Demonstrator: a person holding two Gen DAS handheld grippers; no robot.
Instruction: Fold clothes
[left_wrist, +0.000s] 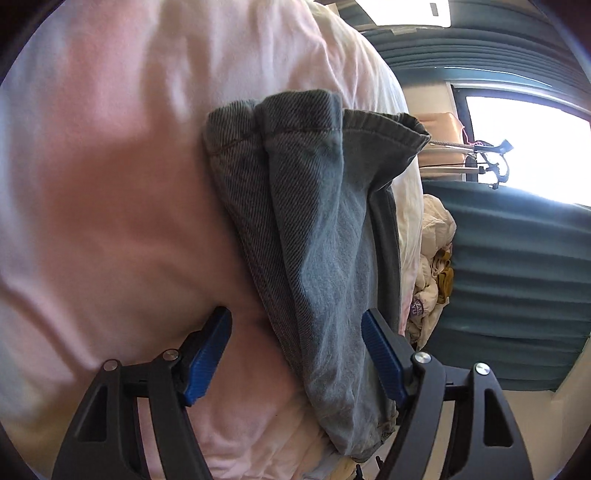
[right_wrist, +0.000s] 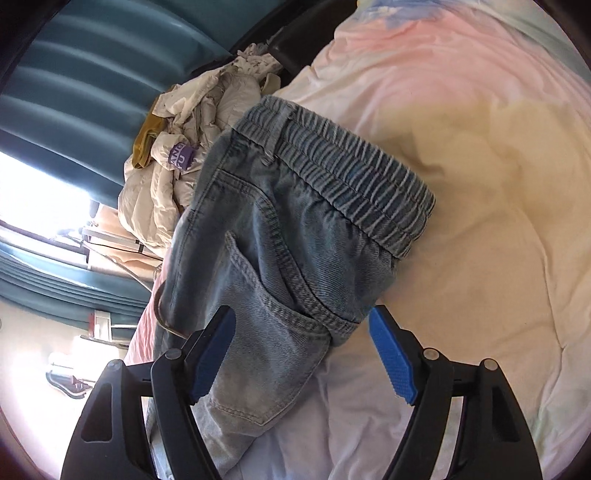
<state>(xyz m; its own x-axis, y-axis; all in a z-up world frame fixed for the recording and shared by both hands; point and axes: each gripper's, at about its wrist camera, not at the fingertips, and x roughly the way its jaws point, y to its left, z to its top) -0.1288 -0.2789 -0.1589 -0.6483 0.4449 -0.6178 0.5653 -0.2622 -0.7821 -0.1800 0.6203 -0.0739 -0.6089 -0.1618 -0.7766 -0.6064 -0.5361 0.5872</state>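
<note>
Left gripper (left_wrist: 295, 354) wide open, clasping nothing — denim jeans (left_wrist: 314, 229) between the blue pads (left_wrist: 207, 358), hem end ahead, near end cut off below. Right gripper (right_wrist: 301, 354) also spread wide, empty; jeans' (right_wrist: 295, 240) elastic waistband (right_wrist: 343, 184) ahead, a pocket between the fingers. All lying on a pale quilt (right_wrist: 480, 258). Beyond, left of the right gripper — crumpled clothes pile (right_wrist: 192, 155), contents hard to make out.
</note>
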